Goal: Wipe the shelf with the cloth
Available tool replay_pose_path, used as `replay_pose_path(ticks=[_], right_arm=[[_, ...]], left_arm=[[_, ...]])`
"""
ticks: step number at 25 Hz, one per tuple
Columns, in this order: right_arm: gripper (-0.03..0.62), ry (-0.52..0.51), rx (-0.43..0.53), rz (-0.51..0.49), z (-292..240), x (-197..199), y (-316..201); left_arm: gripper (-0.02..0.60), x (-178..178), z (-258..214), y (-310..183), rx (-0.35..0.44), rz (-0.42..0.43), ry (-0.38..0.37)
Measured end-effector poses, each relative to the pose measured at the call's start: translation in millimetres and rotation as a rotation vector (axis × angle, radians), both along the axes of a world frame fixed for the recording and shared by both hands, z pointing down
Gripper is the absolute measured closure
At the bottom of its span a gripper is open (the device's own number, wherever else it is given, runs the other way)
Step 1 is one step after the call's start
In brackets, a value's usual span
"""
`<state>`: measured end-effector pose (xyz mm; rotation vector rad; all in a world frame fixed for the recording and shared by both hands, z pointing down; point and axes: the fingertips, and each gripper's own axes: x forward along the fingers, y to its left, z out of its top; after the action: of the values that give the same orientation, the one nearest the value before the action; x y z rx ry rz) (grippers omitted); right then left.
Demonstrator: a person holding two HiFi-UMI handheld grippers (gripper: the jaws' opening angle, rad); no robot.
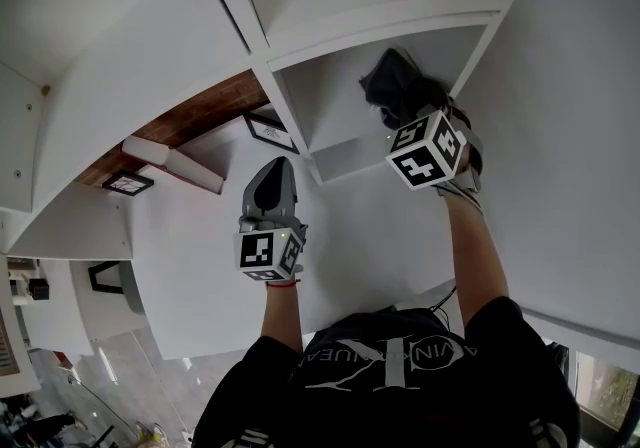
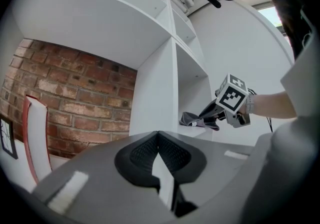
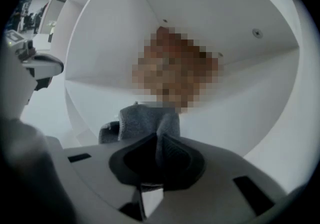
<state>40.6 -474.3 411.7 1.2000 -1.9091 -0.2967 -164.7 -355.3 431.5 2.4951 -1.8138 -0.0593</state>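
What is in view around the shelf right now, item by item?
shelf unit: one, white, open compartments, fills the view ahead
cloth: one, dark grey, inside a right-hand compartment
brick wall: one, red-brown, behind the left-hand compartment
framed pictures: two, black frames, near the brick wall
left tongs: one, grey, shut and empty, left of the cloth and apart from it
right tongs: one, grey, shut on the cloth, reaching into its compartment

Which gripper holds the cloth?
The right gripper, its jaws shut on the grey cloth inside the shelf; the left gripper is shut on nothing.
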Motion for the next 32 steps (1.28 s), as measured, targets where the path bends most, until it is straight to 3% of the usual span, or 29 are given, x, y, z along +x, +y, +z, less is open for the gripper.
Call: replay_pose_path(ticks=[2, 8, 20, 32], right_arm=[[0.549, 0.023, -0.015, -0.026, 0.8, -7.3, 0.9], [0.551, -0.044, -0.089, -0.136, 0.6, -47.2, 5.7], [0.551, 0.067, -0.141, -0.406, 5.7, -131.0, 8.9], [0.551, 0.061, -0.136, -0.508, 7.3, -176.3, -23.5]], left_arm=[[0.569, -4.9, 0.6, 0.2, -0.001, -0.008, 0.001], [0.569, -18.9, -2.5, -7.5, 0.011, -0.024, -0.009], [0.569, -33.7, -18.5, -26.8, 0.054, -0.042, -0.012], [0.569, -46.5, -9.7, -35.9, 0.034, -0.062, -0.008]])
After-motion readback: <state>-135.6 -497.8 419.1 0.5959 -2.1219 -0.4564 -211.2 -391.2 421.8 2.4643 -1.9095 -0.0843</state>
